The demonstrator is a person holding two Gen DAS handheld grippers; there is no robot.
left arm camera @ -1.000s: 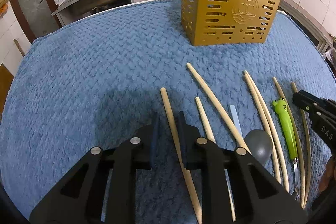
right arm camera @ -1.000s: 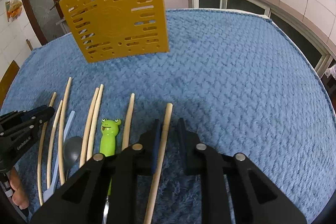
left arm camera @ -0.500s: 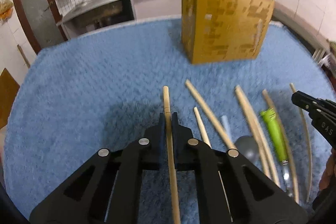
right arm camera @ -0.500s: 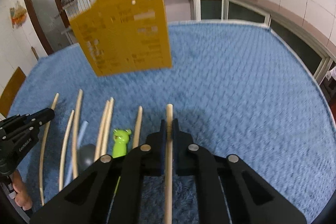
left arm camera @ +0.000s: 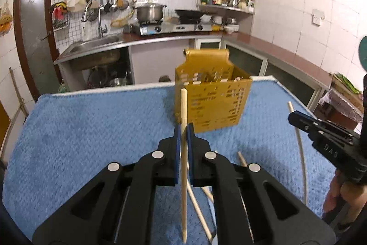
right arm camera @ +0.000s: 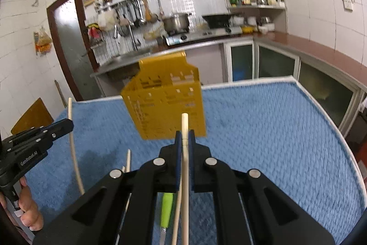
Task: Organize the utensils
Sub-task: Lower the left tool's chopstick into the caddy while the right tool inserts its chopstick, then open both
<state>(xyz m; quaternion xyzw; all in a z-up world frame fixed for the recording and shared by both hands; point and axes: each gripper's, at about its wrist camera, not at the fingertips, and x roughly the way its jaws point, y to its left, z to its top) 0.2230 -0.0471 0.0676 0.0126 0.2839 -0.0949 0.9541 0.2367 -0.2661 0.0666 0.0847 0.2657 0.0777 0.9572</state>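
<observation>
Two hand-held grippers each clamp a pale wooden chopstick above a tabletop covered in blue textured cloth (left arm camera: 91, 130) in a tiled kitchen. The left hand-held gripper (left arm camera: 182, 130) has its black fingers closed on a straight wooden chopstick (left arm camera: 183, 107), whose blunt end rises ahead of the fingertips and whose thin end runs back beneath the tool. The right hand-held gripper (right arm camera: 184, 137) is likewise closed on a second wooden chopstick (right arm camera: 184, 125), held the same way. In each wrist view the other tool appears at the frame's side with its chopstick lifted off the cloth. A perforated mustard-yellow plastic utensil holder (left arm camera: 213, 105) stands upright near the far edge of the tabletop, ahead of both tools, blurred. More pale wooden chopsticks (left arm camera: 199, 210) lie on the cloth toward the near edge, partly hidden under the gripper bodies, alongside a lime-green handled utensil (right arm camera: 166, 208). A stove with a steel pot (left arm camera: 150, 12) sits on the kitchen counter behind.
</observation>
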